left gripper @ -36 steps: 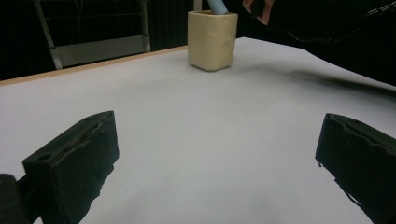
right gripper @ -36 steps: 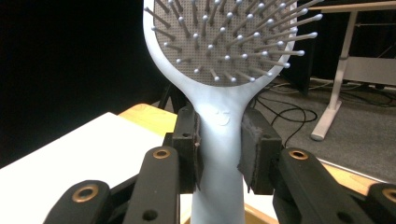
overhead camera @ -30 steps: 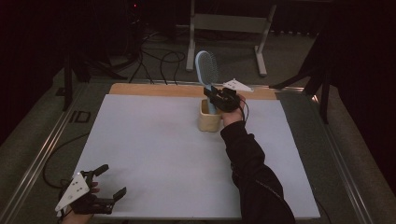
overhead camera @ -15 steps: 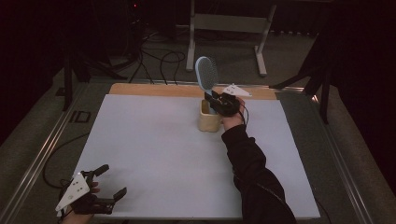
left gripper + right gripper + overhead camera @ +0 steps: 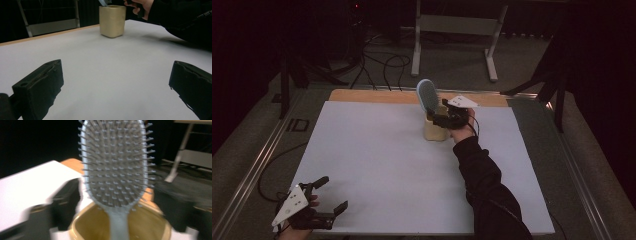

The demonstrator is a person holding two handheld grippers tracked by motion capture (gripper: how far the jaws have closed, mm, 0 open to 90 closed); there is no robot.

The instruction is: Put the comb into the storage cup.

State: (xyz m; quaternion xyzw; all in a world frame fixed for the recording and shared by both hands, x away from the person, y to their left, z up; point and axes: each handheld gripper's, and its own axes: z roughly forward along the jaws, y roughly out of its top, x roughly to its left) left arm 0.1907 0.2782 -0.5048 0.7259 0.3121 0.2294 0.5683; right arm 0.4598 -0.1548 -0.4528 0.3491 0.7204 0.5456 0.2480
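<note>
A pale blue hairbrush [image 5: 428, 96] stands handle-down in a tan cup [image 5: 435, 129] at the far middle of the white table. My right gripper [image 5: 439, 120] is at the cup's right side, level with its rim. Its jaws have just been opening. In the right gripper view the brush [image 5: 115, 162] rises between the two black jaws of the right gripper [image 5: 120, 202] with a gap on each side, its handle down in the cup [image 5: 152, 221]. My left gripper [image 5: 333, 194] rests open at the near left corner, nothing between its jaws [image 5: 117, 85], facing the cup [image 5: 112, 21].
The white table top [image 5: 377, 165] has a wooden strip [image 5: 372, 96] along its far edge. Behind it stand a metal stand [image 5: 457, 25] and loose cables [image 5: 382, 62] on the floor. A dark sleeve [image 5: 484, 185] crosses the table's right half.
The brush has sunk lower into the cup and stands more upright. The right gripper's jaws have parted from its handle. The left gripper has not moved.
</note>
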